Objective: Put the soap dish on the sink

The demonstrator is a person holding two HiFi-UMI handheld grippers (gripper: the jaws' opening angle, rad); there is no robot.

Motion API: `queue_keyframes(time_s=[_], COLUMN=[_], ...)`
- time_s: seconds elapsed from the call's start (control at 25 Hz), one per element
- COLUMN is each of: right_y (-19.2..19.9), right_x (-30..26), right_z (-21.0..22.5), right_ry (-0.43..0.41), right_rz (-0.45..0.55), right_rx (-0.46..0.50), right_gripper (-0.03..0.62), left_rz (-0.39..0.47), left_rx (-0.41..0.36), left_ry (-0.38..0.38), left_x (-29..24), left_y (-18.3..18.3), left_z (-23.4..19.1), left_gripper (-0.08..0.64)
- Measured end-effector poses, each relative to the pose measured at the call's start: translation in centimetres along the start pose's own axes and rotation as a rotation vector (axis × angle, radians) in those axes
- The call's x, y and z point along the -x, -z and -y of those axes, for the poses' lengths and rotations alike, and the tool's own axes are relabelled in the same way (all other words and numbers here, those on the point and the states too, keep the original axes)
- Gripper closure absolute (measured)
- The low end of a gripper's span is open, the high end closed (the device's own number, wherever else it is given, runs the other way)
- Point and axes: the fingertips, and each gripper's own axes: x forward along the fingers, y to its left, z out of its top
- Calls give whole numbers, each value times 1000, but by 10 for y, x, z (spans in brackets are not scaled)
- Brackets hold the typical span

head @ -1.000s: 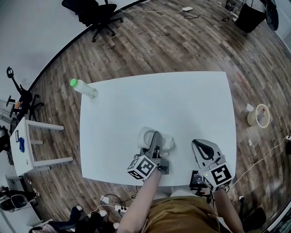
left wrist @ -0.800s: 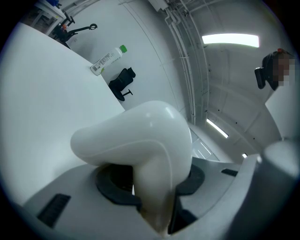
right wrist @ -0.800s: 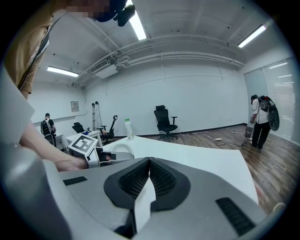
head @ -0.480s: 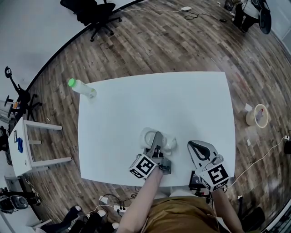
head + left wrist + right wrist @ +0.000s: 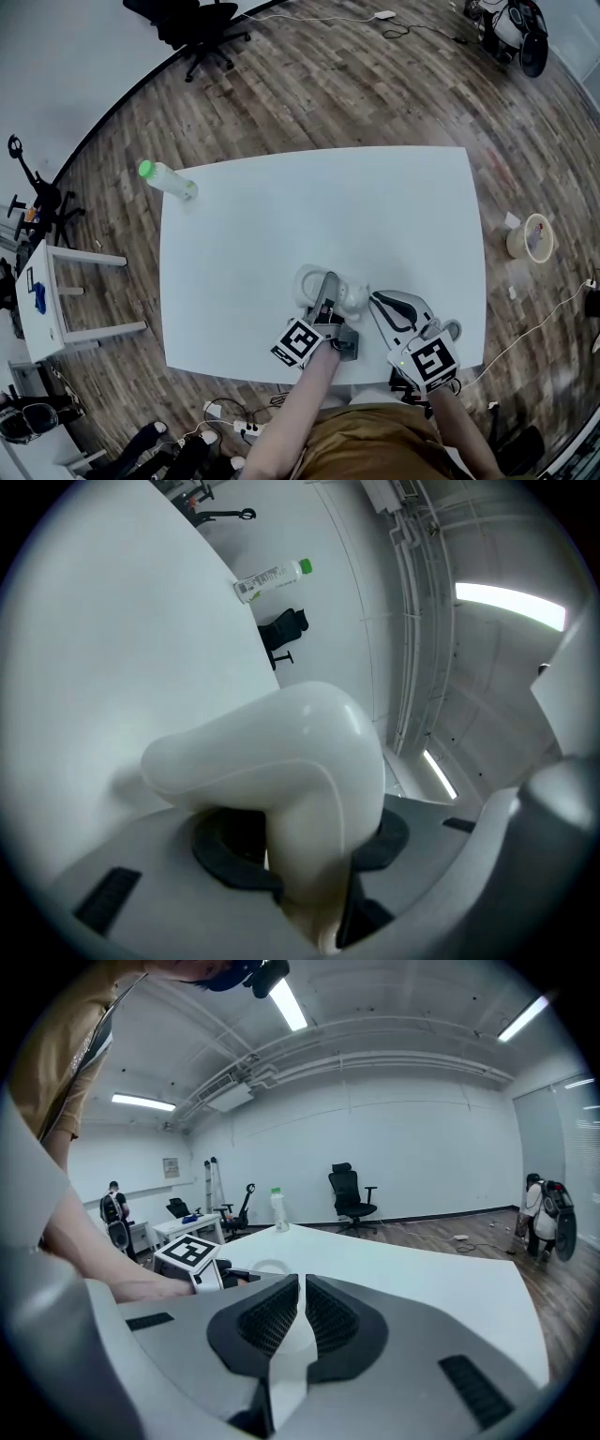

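Left gripper (image 5: 327, 281) grips what looks like the soap dish (image 5: 281, 752) over the table (image 5: 262, 216), right gripper (image 5: 302, 1288) is closed and empty, so placing is not yet done.

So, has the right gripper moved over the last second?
Yes. The right gripper has slid left over the table, away from its right edge and toward the soap dish.

Long white ceiling strip lamps (image 5: 286, 1002) are flooding the room with bright, even light, so the white rectangular table (image 5: 281, 234) is carrying only faint, soft shadows. Wide-angle lenses are bending the brown wooden plank floor (image 5: 375, 84) and darkening every corner. In the left gripper view, the glossy white curved object (image 5: 281, 752) is looming close, slightly soft, catching pale highlights
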Motion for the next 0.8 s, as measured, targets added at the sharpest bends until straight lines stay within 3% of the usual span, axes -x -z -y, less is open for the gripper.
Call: queue_keyframes(time_s=[0.4, 0.8], right_y=[17, 25], right_x=[-23, -29], right_z=[-22, -18], right_ry=[-57, -47], right_rz=[-71, -90], right_rx=[115, 145], right_gripper=[575, 432], left_rz=[-13, 23], left_rx=[112, 225], left_ry=[15, 84], left_x=[-2, -2], left_y=[5, 3], left_z=[-5, -2], left_gripper=[390, 390])
